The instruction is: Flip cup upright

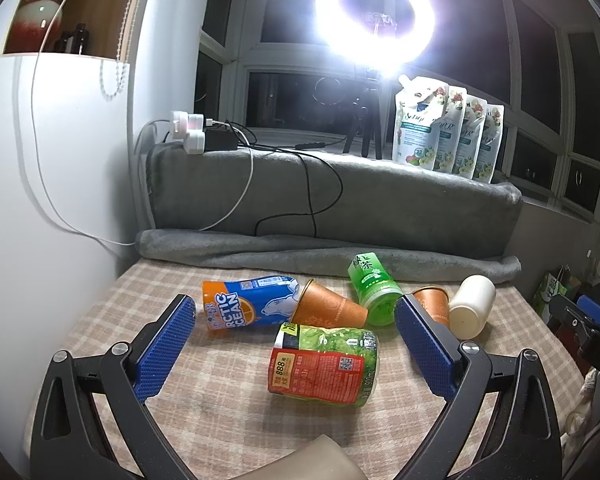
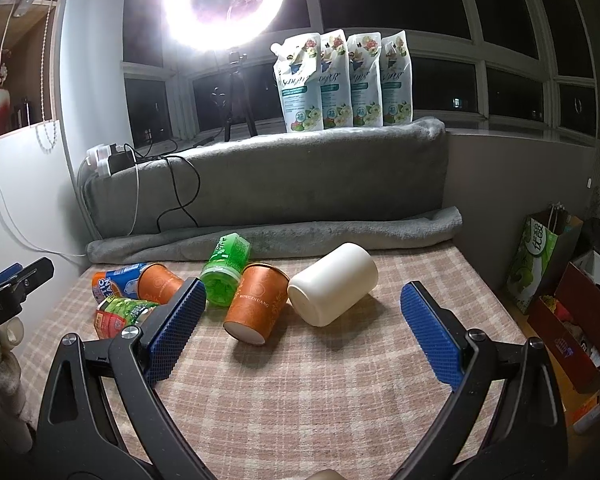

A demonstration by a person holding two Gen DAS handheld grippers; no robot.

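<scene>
**Hidden and cut-off parts**

In the left wrist view, the right finger (image 1: pixel 424 344) covers most of one orange cup (image 1: pixel 432 300); only its rim and a strip of wall show. The white cup (image 1: pixel 472 306) points its base at the camera, so its mouth is unseen. A beige object (image 1: pixel 320 460) is cut by the bottom edge.

In the right wrist view, the left finger (image 2: pixel 178 328) hides part of the red-green can (image 2: pixel 120 314). The blue can (image 2: pixel 116 280) sits partly behind another orange cup (image 2: pixel 158 282). The ring light (image 2: pixel 224 4) is blown out.

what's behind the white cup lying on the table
Behind the white cup lies a rolled grey blanket. The cup hides the tablecloth directly behind it.
</scene>
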